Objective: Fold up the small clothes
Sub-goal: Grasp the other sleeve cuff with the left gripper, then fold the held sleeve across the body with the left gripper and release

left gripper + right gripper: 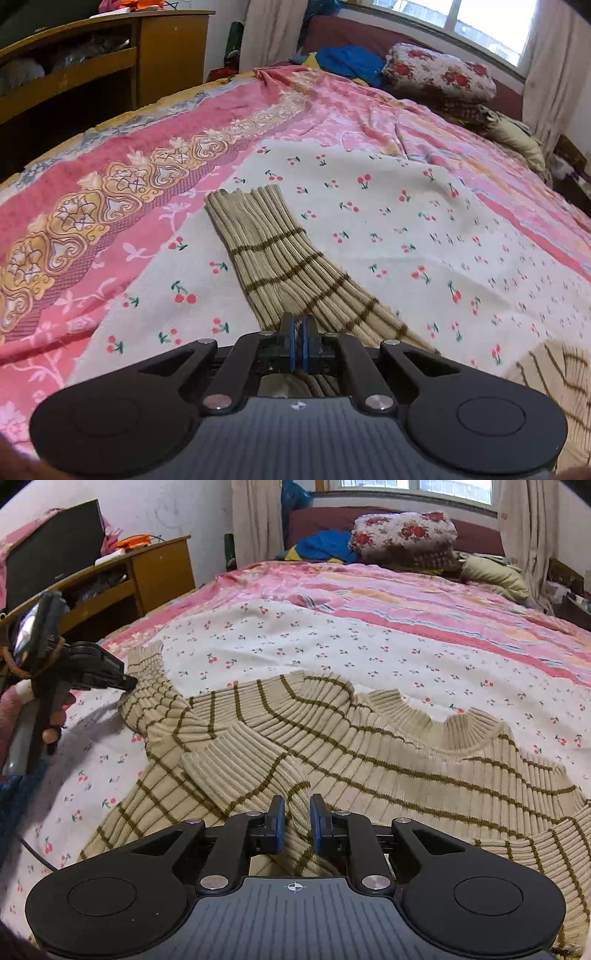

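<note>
My left claw [298, 341] is pinched tight on the sleeve [280, 254] of the striped sweater [369, 746]; my right claw [297, 821] nips a fold of its body just ahead. I judge the sleeve should cross flat, without dragging the cherry sheet [332, 646]

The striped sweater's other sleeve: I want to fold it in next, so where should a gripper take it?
Grip the ribbed cuff of the sleeve lying folded across the sweater. It is the thick free end, raised slightly off the body. Come from the near side, sliding one finger under its edge.
</note>
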{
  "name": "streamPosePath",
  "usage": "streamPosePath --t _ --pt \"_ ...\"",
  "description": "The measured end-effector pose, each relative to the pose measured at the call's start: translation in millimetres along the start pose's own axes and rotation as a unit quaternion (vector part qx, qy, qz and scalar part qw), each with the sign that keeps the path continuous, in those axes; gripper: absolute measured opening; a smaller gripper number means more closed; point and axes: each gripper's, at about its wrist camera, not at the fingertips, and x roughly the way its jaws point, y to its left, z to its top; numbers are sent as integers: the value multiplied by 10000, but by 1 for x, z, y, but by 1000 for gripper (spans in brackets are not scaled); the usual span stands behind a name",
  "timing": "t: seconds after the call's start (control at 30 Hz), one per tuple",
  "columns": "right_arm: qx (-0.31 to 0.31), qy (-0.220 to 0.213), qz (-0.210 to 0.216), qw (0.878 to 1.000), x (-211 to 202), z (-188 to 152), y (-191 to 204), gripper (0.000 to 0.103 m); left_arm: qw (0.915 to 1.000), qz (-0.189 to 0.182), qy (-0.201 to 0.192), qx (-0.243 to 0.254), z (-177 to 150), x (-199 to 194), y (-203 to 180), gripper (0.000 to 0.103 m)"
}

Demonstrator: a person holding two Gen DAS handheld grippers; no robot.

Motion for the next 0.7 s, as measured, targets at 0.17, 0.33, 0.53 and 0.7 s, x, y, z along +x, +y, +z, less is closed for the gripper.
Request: streamPosePath --t 0.17,0.33,0.53,0.7 --pt "18 29 29 10000 3 -3 0 17 9998 -30 -42 -179 5 6 1 17" --pt "100 25 45 9999 4 -3 -2 17 9998 51 -134 -108 2 7 -5 17" --pt "194 -15 80 9998 -2 -4 -4 17 9981 -262 -377 -417 -5 -7 3 7" --pt "273 -74 107 9995 -7 -5 -7 17 9937 -781 -593 -537 -3 -32 -2 7"
